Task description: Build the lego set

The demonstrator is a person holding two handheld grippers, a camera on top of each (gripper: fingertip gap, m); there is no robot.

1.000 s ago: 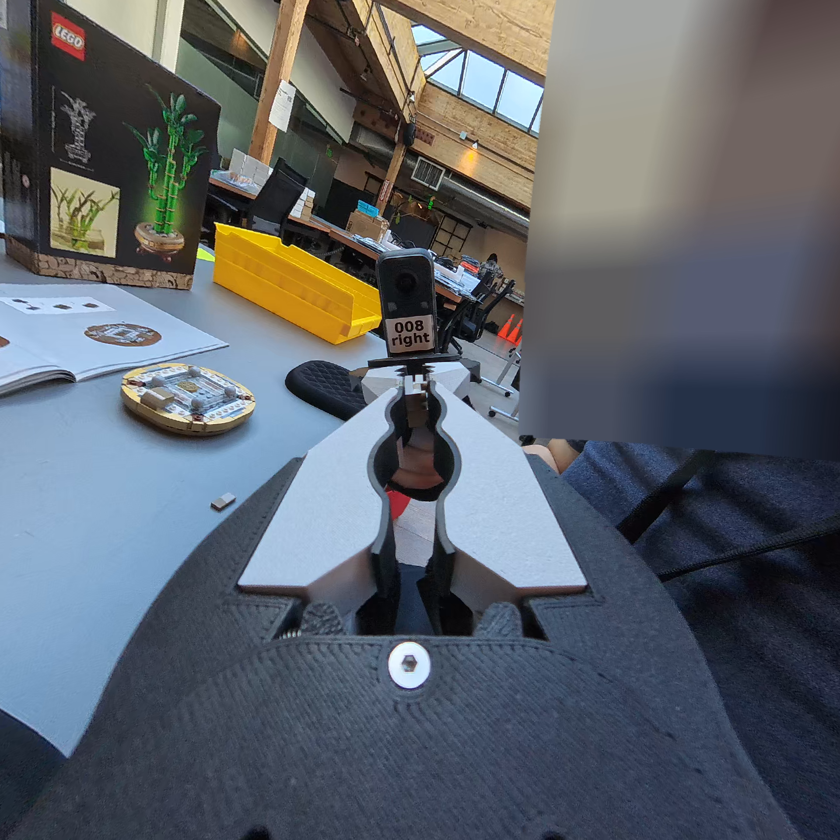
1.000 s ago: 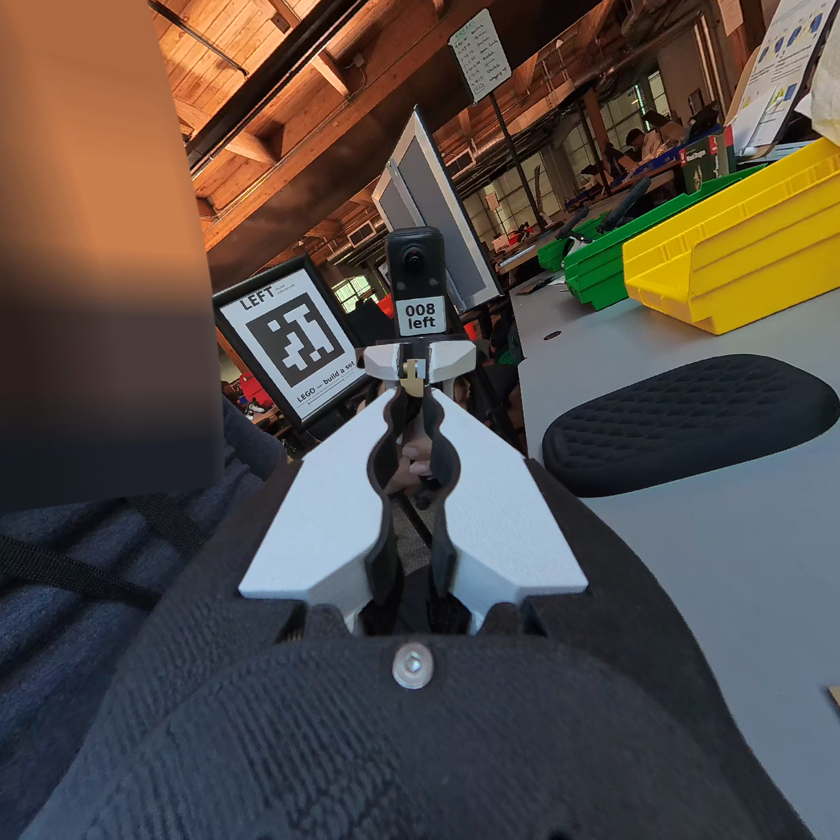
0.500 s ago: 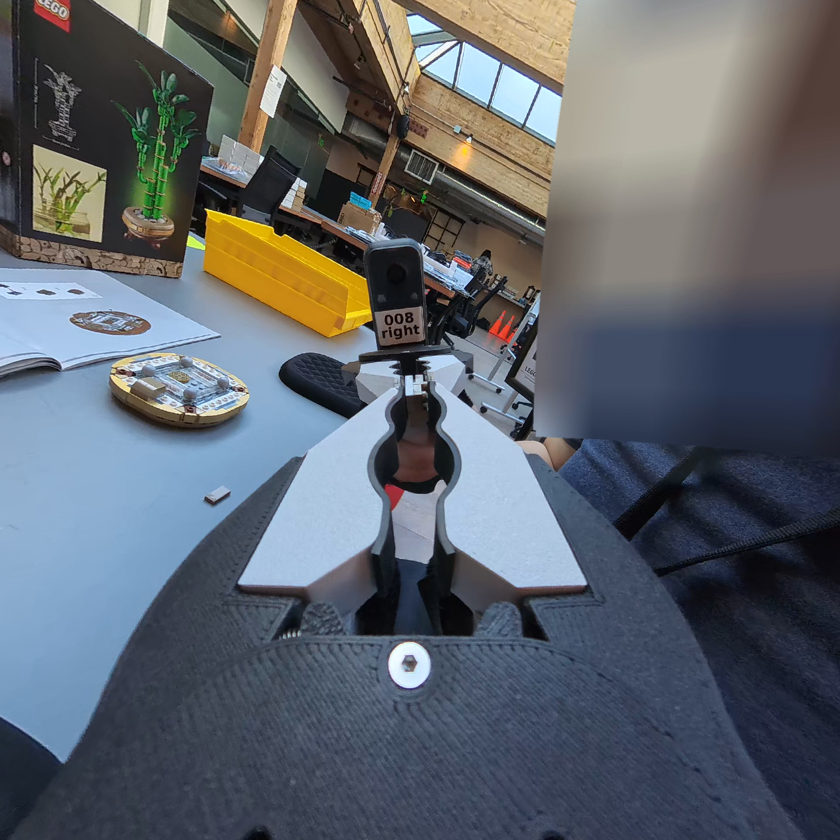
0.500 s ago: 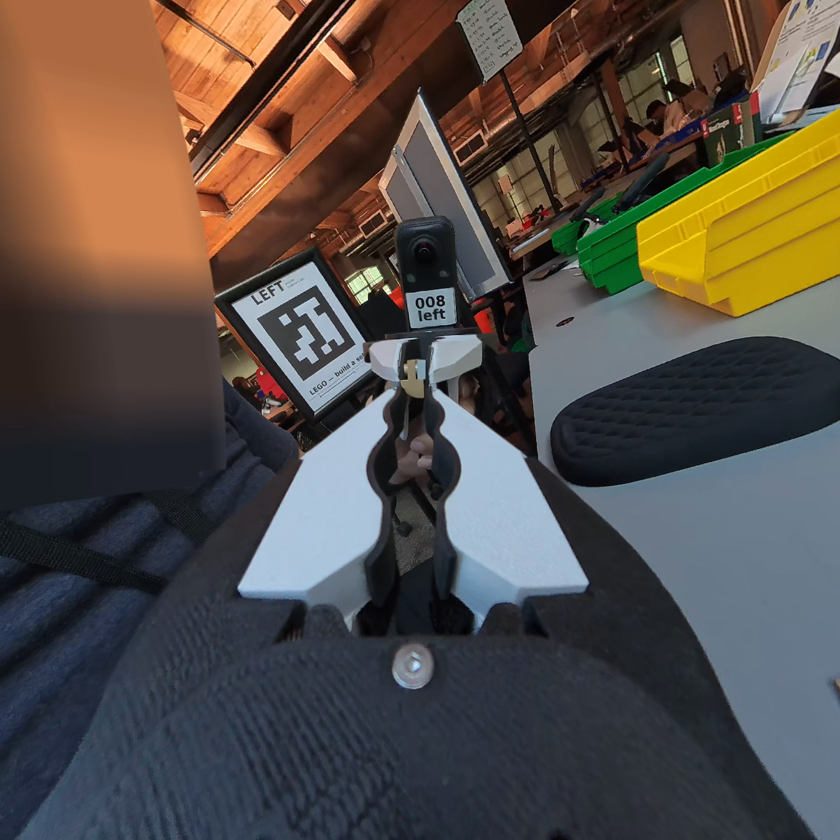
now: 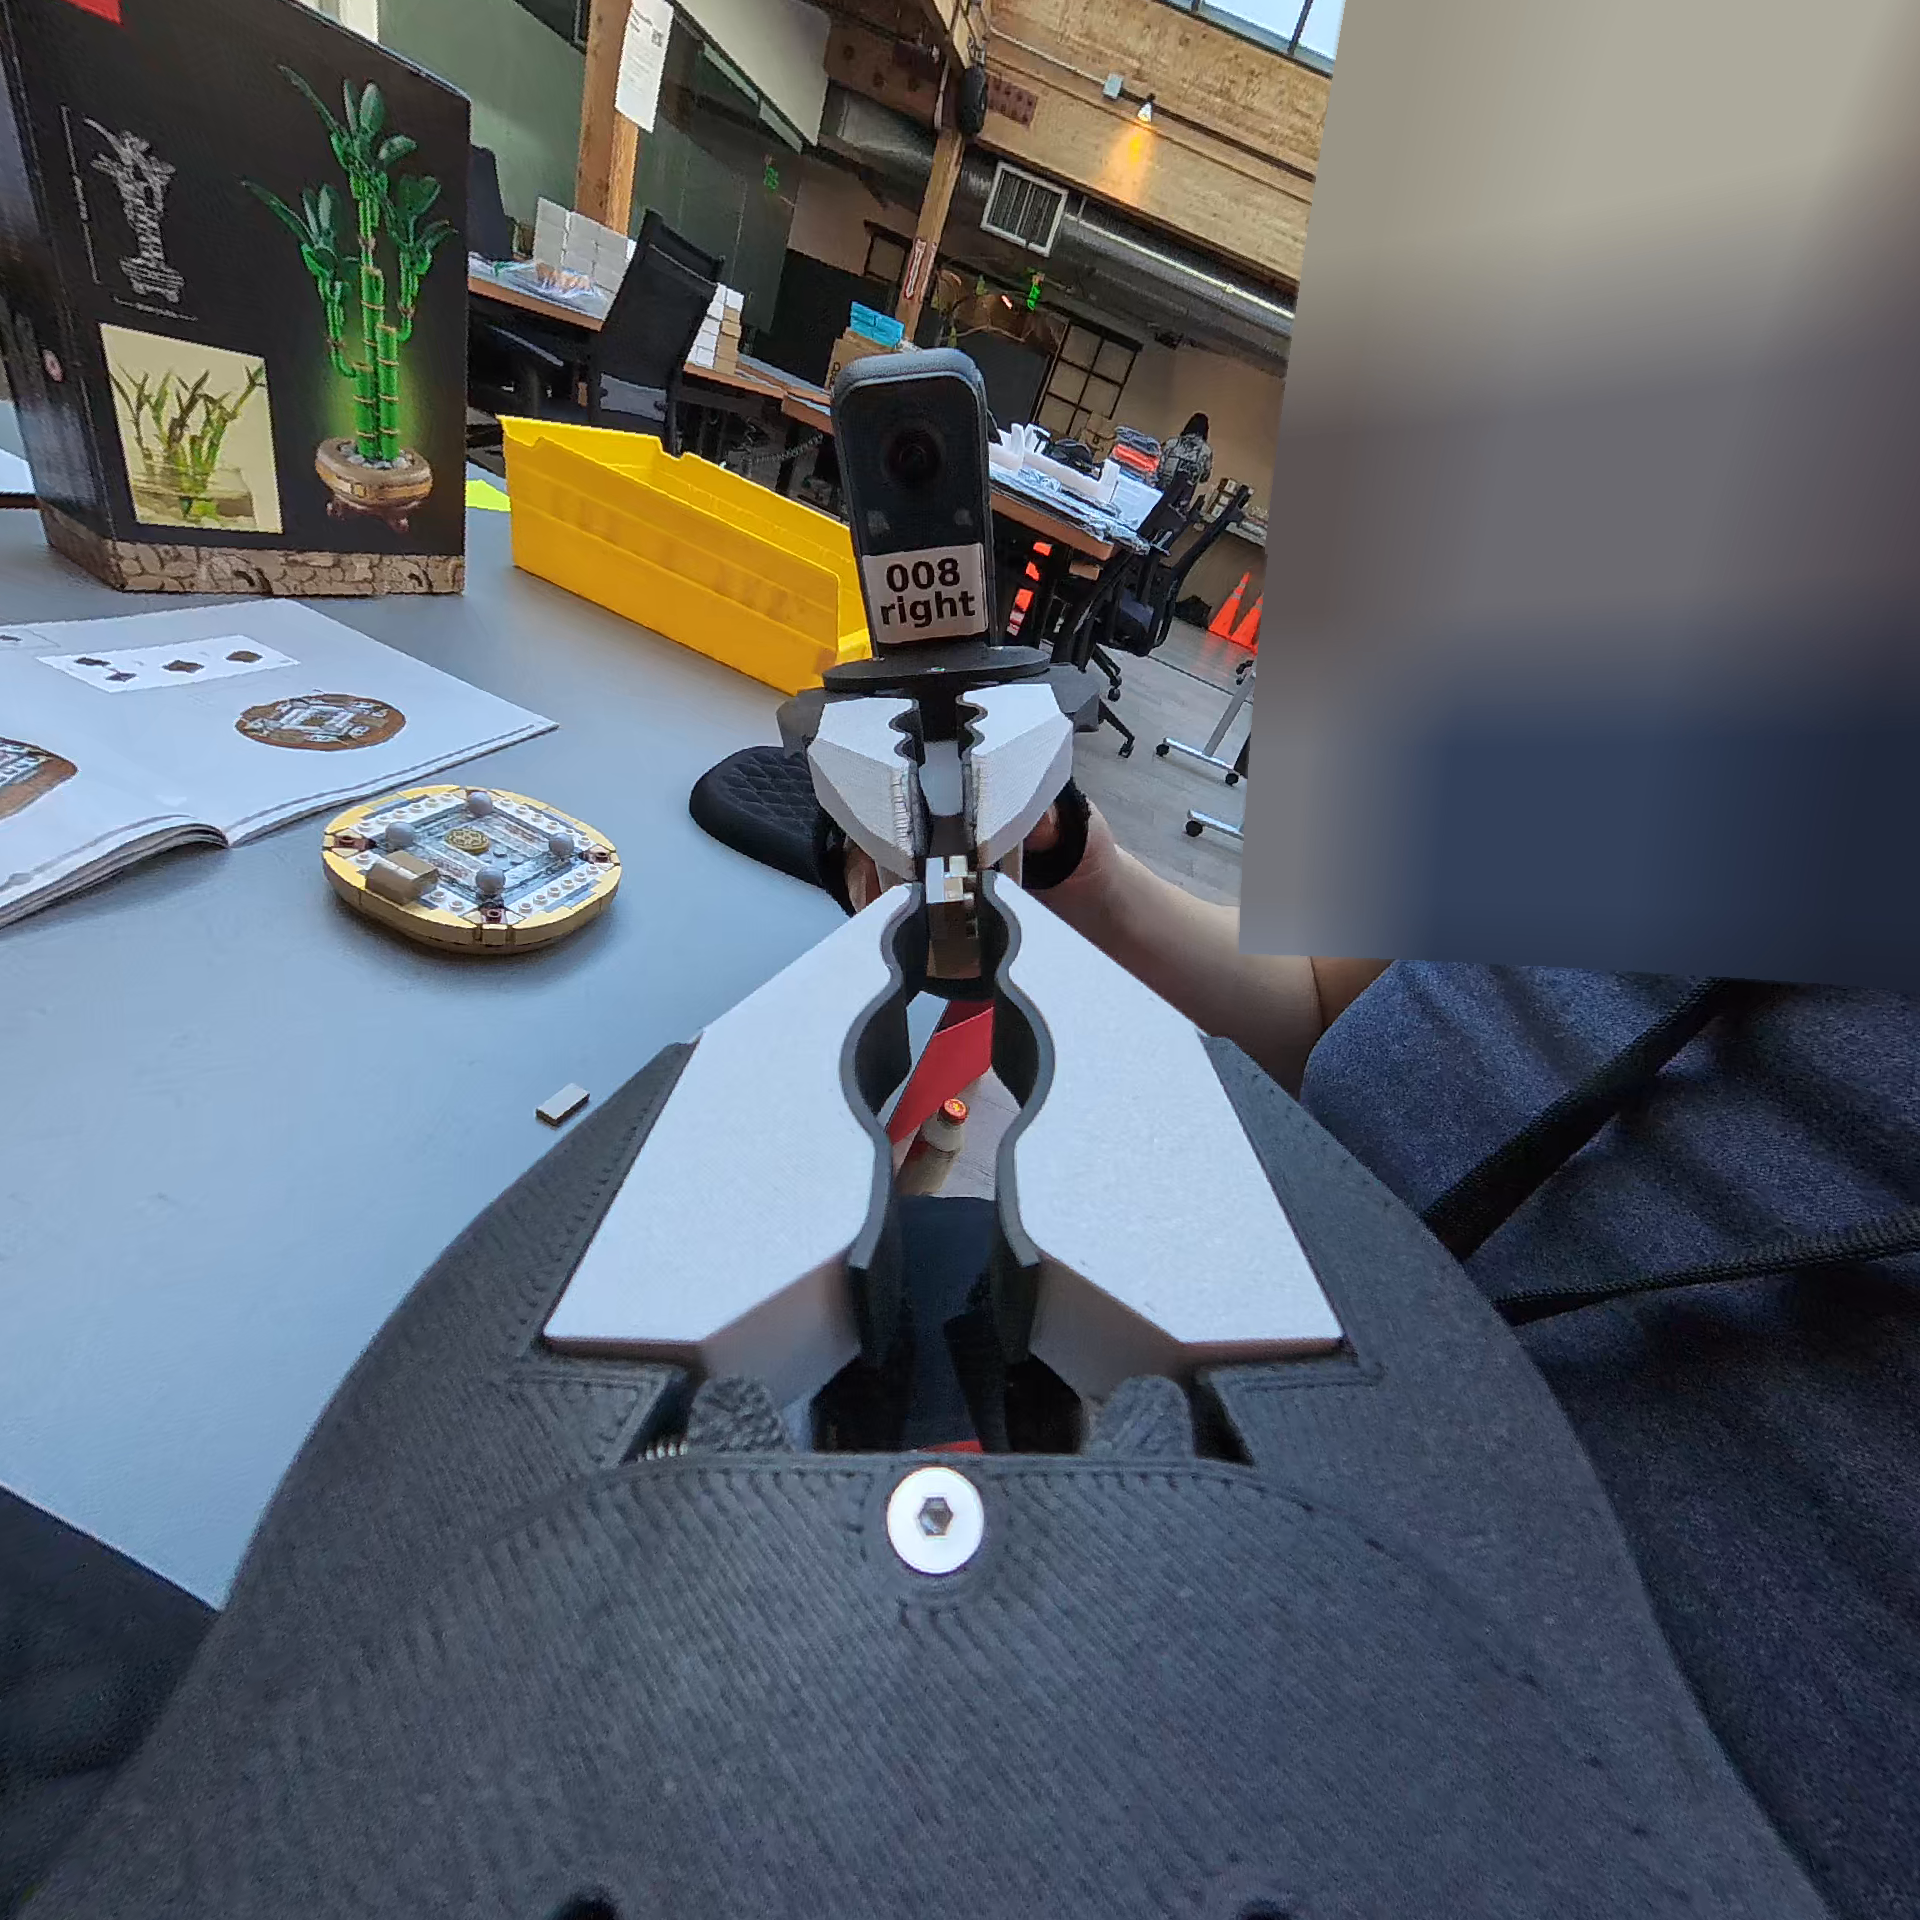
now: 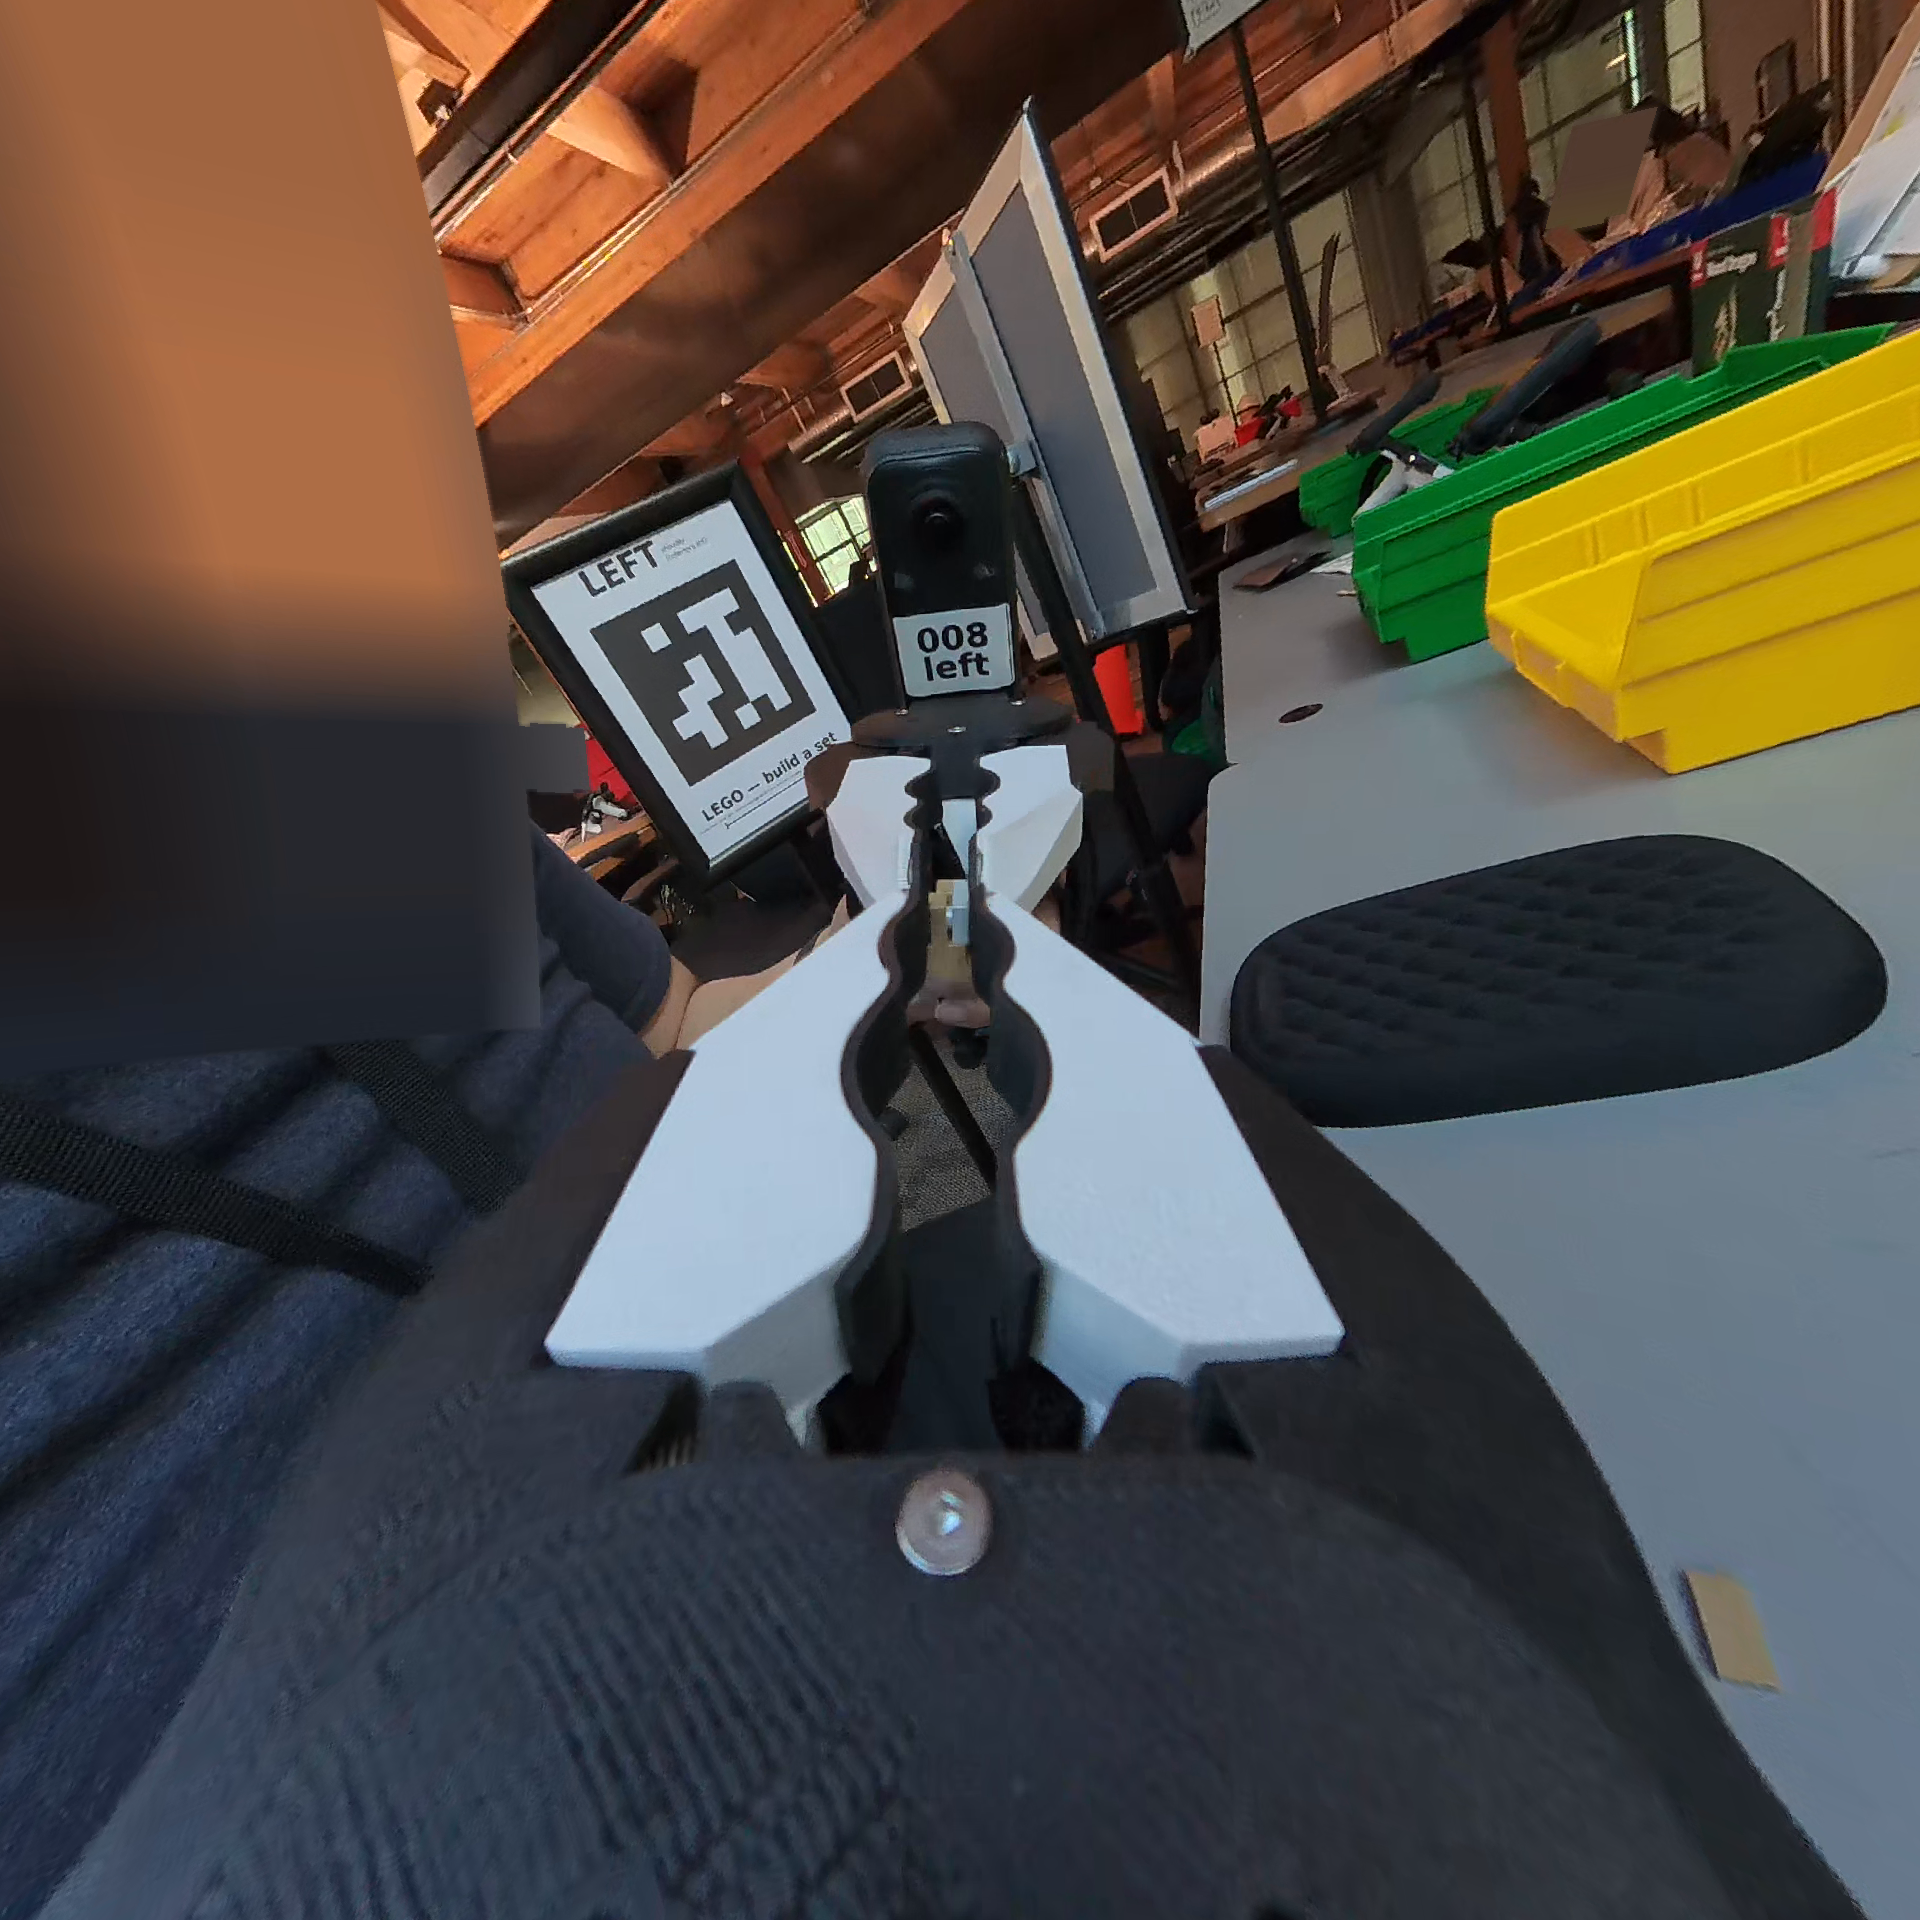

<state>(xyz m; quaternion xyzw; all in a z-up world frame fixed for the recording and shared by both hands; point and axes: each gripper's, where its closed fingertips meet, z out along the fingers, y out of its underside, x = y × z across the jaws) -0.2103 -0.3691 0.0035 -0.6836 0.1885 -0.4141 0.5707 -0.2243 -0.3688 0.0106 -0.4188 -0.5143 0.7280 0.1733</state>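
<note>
A: Working left to right along the table (image 5: 187,1195): open instruction booklet (image 5: 208,727) at the far left edge, then the round tan base (image 5: 473,868) just beside it, a loose small tile (image 5: 562,1103) lying nearer the front edge, then the grippers, lifted off the surface over the person's lap.

B: State of the tools?

A: Left gripper (image 5: 951,904): jaws drawn narrow, pinching a small tan-and-grey piece (image 5: 953,914) at the very tip. Right gripper (image 6: 948,920): also narrow. They meet nose to nose, tips touching or nearly so. The small piece sits right at the junction. Cannot tell whether the right one grips it too or holds a second bit against it.

B: So which way does the piece lie from the base?

A: The base lies to the left of the held piece, lower, flat on the table, well apart. The left gripper is the nearer tool to it. My reading: a join or handover in mid-air is in hand. Afterwards the carry runs leftward and down to the base.

B: Risk?

A: Tiny part, tip-only pinch. It could twist or drop into the lap.
</note>
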